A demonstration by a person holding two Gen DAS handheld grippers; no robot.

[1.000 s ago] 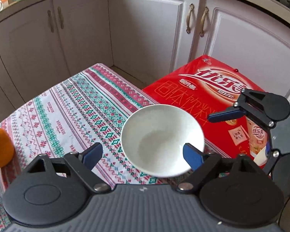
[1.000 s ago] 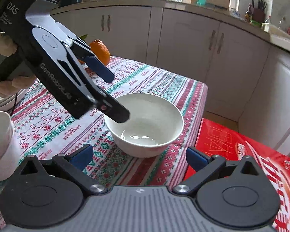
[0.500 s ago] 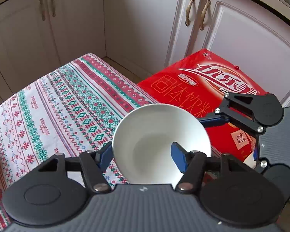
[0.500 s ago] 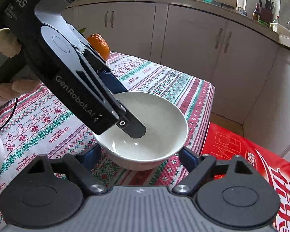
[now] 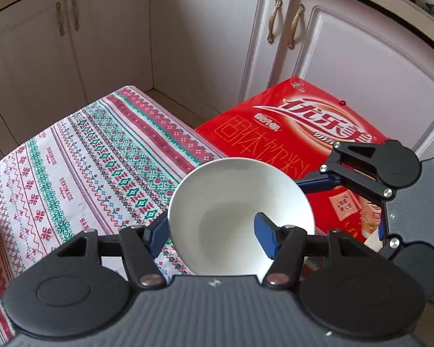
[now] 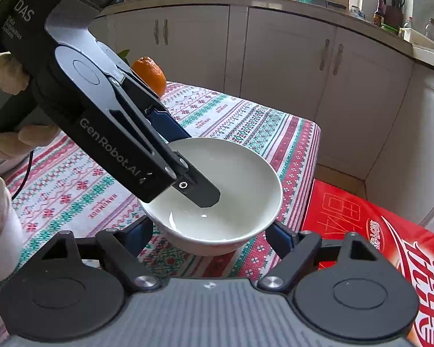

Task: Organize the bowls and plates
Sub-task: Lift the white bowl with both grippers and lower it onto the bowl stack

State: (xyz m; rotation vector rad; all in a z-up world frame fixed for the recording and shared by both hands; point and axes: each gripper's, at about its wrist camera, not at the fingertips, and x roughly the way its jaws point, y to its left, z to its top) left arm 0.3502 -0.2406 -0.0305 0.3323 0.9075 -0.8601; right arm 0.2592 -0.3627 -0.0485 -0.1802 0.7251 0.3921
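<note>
One white bowl is sitting near the corner of the table, on the patterned tablecloth, and you are working it with both tools. Your left gripper is pinching the bowl's wall, one blue pad inside the bowl and the other pressing the outside of the rim. From the right wrist view that tool is slanting down from the upper left, its inner finger reaching into the bowl and hiding part of the near rim. Your right gripper is straddling the bowl's lower body, both pads touching its sides; the bowl is covering their tips, so how firmly they are pressing is hard to make out. Your gloved hand is wrapping the left tool's handle, partly cut off at the frame edge. Beyond the bowl an orange is resting on the cloth, half hidden behind the tool. Beside the table a red carton is lying lower down, before white cabinets.
</note>
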